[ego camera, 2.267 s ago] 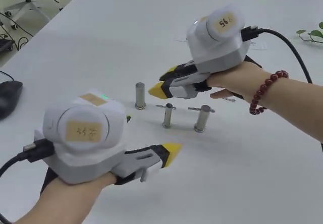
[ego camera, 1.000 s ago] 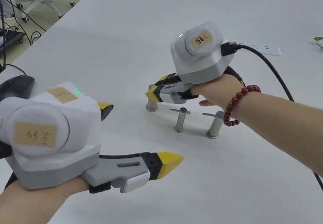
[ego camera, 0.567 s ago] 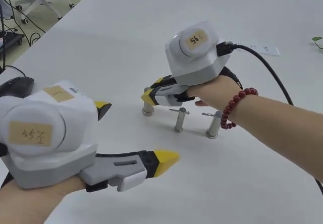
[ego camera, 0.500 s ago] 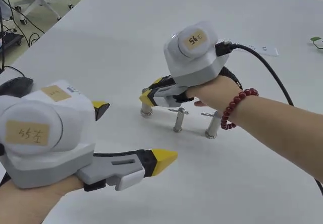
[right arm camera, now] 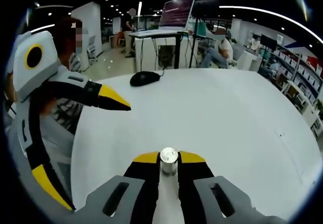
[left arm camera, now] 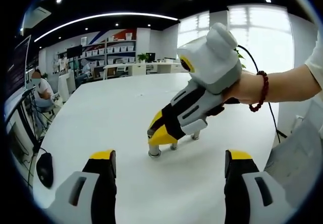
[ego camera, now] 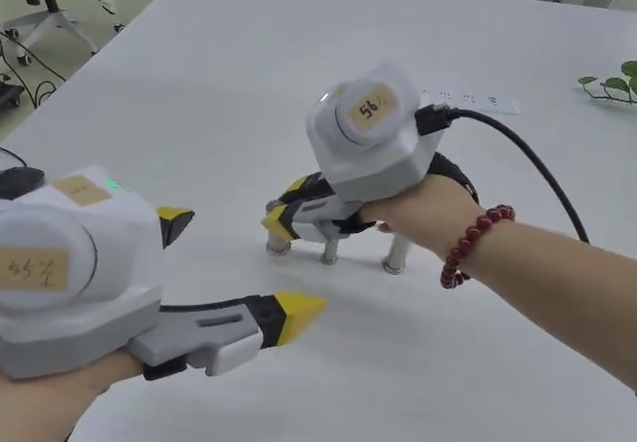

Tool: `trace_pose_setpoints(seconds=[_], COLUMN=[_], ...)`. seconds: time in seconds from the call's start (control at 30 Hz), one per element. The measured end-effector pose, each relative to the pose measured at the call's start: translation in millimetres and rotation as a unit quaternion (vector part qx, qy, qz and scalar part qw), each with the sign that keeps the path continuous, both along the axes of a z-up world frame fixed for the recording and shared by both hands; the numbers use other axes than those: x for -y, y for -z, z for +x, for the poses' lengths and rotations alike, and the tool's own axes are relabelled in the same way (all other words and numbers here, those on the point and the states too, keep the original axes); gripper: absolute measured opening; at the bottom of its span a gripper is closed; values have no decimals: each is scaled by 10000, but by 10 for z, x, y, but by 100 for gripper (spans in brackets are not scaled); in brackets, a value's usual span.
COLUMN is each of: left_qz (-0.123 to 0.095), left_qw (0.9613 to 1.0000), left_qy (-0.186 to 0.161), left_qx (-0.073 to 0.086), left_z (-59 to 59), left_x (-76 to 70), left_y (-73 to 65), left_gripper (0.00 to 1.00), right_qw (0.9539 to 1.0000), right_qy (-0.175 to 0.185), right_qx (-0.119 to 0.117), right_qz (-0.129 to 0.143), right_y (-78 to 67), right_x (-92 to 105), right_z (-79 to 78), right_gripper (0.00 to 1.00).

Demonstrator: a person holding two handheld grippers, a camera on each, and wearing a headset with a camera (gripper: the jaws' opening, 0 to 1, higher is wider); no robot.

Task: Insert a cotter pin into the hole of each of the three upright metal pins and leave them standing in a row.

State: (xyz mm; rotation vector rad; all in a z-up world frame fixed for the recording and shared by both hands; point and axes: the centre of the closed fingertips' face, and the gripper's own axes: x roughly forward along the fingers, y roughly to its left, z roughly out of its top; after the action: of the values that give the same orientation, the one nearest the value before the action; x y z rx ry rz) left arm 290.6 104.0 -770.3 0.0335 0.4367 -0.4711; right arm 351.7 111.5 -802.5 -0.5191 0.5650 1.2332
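Three upright metal pins stand in a row on the white table (ego camera: pixel 199 84). My right gripper (ego camera: pixel 276 220) is shut on the top of the leftmost pin (ego camera: pixel 278 245); in the right gripper view its yellow-tipped jaws (right arm camera: pixel 168 159) clamp the pin's round top (right arm camera: pixel 168 162). The middle pin (ego camera: pixel 328 254) and the right pin (ego camera: pixel 395 257) show just their lower ends under the gripper. My left gripper (ego camera: pixel 236 267) hovers open at the near left, apart from the pins. In the left gripper view, between its open jaws (left arm camera: pixel 170 158), I see the right gripper (left arm camera: pixel 202 82) on the leftmost pin (left arm camera: pixel 154 149).
A white power strip (ego camera: pixel 468 101) lies at the far side, and green leaves (ego camera: pixel 612 76) at the far right edge. The right gripper's black cable (ego camera: pixel 542 173) arcs over the table. A black mouse (right arm camera: pixel 145 77) sits near the left edge.
My right gripper has moved left and down from above the row onto the leftmost pin and now grips its top. The left gripper has stayed open at the near left.
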Motion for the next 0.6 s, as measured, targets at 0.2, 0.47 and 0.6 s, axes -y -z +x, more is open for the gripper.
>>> trace_pose_setpoints(seconds=[0.2,0.47,0.6], left_qz=[-34,-32,-31], left_qw=[10000,10000,10000], left_qy=[12,49,54], left_qx=[-35,36,63], left_z=[-25,-35,-37], left_x=[32,69,81], left_y=[-5,-38,-43], left_gripper=[89,88,87], right_qw=[9999,9997,9994], right_qy=[123,244,357], right_qx=[-67,-43,-39], right_qz=[29,-12,-30], right_y=[-6,-35,-32], right_x=[181,422,544], right_z=[-99,-186,-193], right_gripper=[12,12,12])
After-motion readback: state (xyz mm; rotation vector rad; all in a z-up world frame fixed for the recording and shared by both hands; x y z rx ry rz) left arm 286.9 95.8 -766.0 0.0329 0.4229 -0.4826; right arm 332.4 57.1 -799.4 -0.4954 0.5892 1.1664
